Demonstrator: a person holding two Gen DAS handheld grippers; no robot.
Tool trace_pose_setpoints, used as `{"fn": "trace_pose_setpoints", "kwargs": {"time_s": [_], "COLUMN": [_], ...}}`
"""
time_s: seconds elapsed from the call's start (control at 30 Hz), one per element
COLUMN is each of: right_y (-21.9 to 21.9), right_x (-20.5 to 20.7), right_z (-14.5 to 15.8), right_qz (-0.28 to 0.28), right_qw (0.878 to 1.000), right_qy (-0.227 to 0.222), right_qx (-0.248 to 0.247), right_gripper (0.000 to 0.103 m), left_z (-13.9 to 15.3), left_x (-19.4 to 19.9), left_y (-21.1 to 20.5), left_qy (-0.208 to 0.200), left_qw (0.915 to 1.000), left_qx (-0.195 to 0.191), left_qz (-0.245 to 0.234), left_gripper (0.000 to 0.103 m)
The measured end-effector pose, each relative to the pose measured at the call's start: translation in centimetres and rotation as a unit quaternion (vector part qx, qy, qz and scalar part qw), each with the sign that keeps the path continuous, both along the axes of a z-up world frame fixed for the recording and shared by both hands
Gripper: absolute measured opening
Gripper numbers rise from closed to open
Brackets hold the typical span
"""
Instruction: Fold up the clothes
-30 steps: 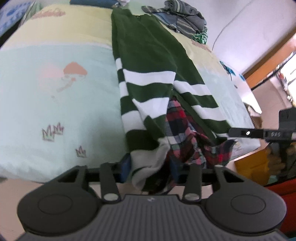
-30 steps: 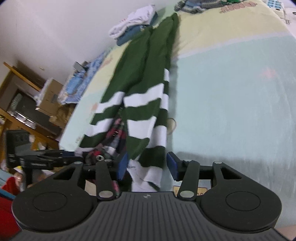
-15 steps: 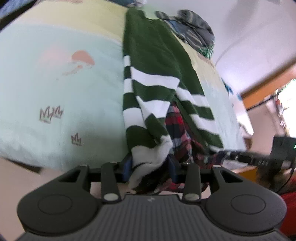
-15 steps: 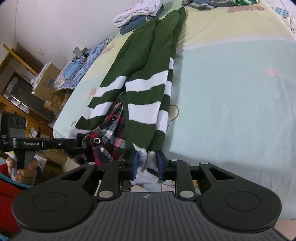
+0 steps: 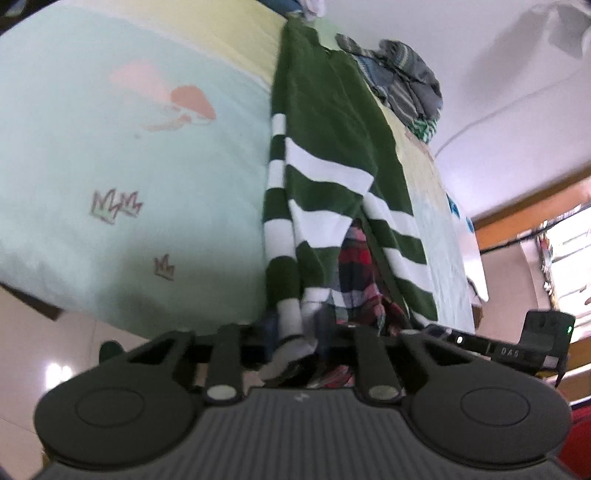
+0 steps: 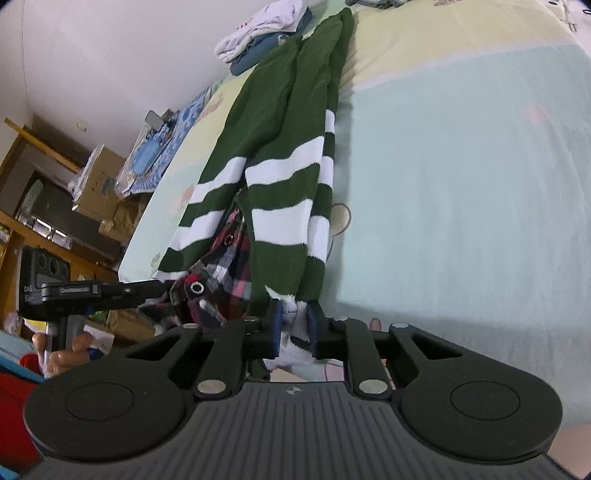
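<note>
A dark green sweater [image 5: 325, 122] with white stripes lies lengthwise on the bed [image 5: 147, 166], its white hem hanging over the near edge. A red plaid shirt [image 5: 354, 258] shows inside its open bottom. My left gripper [image 5: 297, 332] is closing its jaws on the hem's left part, with white fabric pinched between the blurred pads. In the right wrist view, my right gripper [image 6: 295, 328] is closing too, its blue pads pressing the sweater's [image 6: 284, 110] white hem beside the plaid shirt [image 6: 229, 258]. A hand [image 6: 62, 354] holds the left gripper [image 6: 110, 290] there.
A heap of grey and striped clothes [image 5: 402, 77] lies at the bed's far end. Folded white and blue clothes [image 6: 266, 33] sit near the wall. Cardboard boxes [image 6: 103, 177] and a wooden shelf [image 6: 22, 206] stand beside the bed [image 6: 461, 184]. Pale floor [image 5: 37, 332] lies below.
Both pairs of jaws have narrowed onto the white hem. The left gripper has rolled and dropped a little toward the bed's edge. The right gripper has kept its place.
</note>
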State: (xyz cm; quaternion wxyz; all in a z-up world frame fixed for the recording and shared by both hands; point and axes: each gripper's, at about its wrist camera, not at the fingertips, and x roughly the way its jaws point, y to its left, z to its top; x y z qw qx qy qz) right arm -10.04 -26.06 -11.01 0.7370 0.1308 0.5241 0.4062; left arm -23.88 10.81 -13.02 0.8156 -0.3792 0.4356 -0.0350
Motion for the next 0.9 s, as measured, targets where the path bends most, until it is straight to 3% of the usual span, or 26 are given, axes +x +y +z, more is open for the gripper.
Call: {"fn": "trace_pose_setpoints", "kwargs": {"time_s": [0.1,0.23,0.33,0.37,0.47,0.63,0.9], "right_y": [-0.1,0.2,0.6,0.6,0.3,0.2,-0.7], "right_x": [0.0,0.0,-0.1,-0.1,0.2,1.1,2.7], "right_z": [-0.1,-0.1,-0.1,-0.2,-0.3,-0.3,1.3], "right_qz": [-0.001,0.014,0.024,0.024,0.023,0.025,-0.011], "right_qw": [1.000,1.000,0.999,1.000,1.000,0.998,0.986], "right_qy": [0.004,-0.006,-0.015,-0.012,0.005,0.047,0.122], "right_qx": [0.005,0.013,0.018,0.016,0.012,0.019,0.109], "right_gripper": [0.018,0.027,0.028,0.022,0.016,0.015,0.014], "left_z": [-0.5,-0.5,-0.2,-0.1,0.2,1.2,4.1], "left_x": [-0.2,0.1,0.4,0.5,0.6,1.0,2.3], "left_y": [0.6,0.5,0.1,-0.1,-0.5,-0.4,1.1], "left_qy": [0.000,-0.001,0.000,0.000,0.002,0.006,0.003], "left_qw": [0.9997,0.9999,1.0000,0.9999,0.9994,0.9998,0.9999], "left_qx": [-0.022,-0.015,0.004,0.013,0.029,0.016,0.005], "left_qz": [0.012,0.003,-0.007,-0.010,-0.016,-0.005,-0.008], "left_gripper": [0.014,0.024,0.017,0.012,0.009,0.007,0.007]}}
